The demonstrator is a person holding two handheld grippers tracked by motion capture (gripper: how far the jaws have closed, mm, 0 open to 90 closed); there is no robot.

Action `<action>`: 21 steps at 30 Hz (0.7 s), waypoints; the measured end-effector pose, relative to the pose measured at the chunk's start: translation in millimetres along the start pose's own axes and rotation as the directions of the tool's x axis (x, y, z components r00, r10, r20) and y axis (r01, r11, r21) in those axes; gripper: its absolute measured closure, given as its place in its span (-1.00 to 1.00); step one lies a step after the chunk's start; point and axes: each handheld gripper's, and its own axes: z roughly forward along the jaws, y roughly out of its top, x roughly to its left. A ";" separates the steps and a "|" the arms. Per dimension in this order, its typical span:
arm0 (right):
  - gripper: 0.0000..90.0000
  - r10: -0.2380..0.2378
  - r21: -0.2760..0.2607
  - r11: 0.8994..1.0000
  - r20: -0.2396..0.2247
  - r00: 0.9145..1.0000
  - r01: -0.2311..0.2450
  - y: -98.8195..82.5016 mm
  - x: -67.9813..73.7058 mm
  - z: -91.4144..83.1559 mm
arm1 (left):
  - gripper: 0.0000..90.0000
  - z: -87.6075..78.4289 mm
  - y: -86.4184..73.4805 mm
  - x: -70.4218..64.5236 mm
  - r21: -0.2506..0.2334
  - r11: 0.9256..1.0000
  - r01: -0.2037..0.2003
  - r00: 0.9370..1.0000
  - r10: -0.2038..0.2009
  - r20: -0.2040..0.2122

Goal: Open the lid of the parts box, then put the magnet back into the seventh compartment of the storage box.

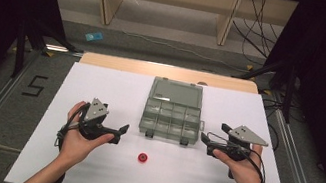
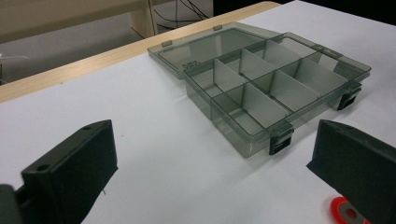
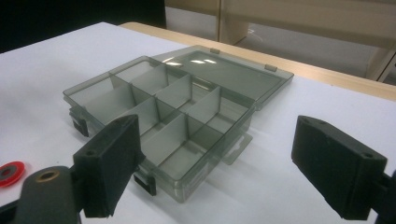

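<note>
Smoky-grey plastic organizer box point(image 1: 171, 118) sits open mid-table w/ lid flat behind, compartments empty; red disc point(image 1: 142, 157) lies just in front. We hold left gripper point(image 1: 119, 133) & right gripper point(image 1: 204, 142) wide open, both empty, flanking box. Prob. pre-pick: next, left drops onto disc.

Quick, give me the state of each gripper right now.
Left gripper: open, holding nothing, beside the red ring.
Right gripper: open, holding nothing, beside the open box.

Glossy smoky clear-plastic box point(image 1: 170, 118); matt black claws.
</note>
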 end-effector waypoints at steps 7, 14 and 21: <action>-0.62 0.018 -0.012 1.000 -0.018 1.000 -0.018 -0.7 -3.8 -3.3 | -1.00 1.3 0.0 1.2 0.008 1.000 -0.017 1.000 0.017 -0.007; -0.61 0.026 -0.035 0.999 -0.001 1.000 -0.026 -0.8 -5.1 -7.1 | -1.00 -1.2 2.1 -0.4 -0.030 0.999 -0.015 1.000 0.015 0.005; -0.61 -0.018 -0.063 0.998 -0.030 0.999 0.016 -1.6 3.3 -12.8 | -1.00 -1.0 3.5 -8.3 -0.054 0.999 -0.011 0.999 0.014 0.045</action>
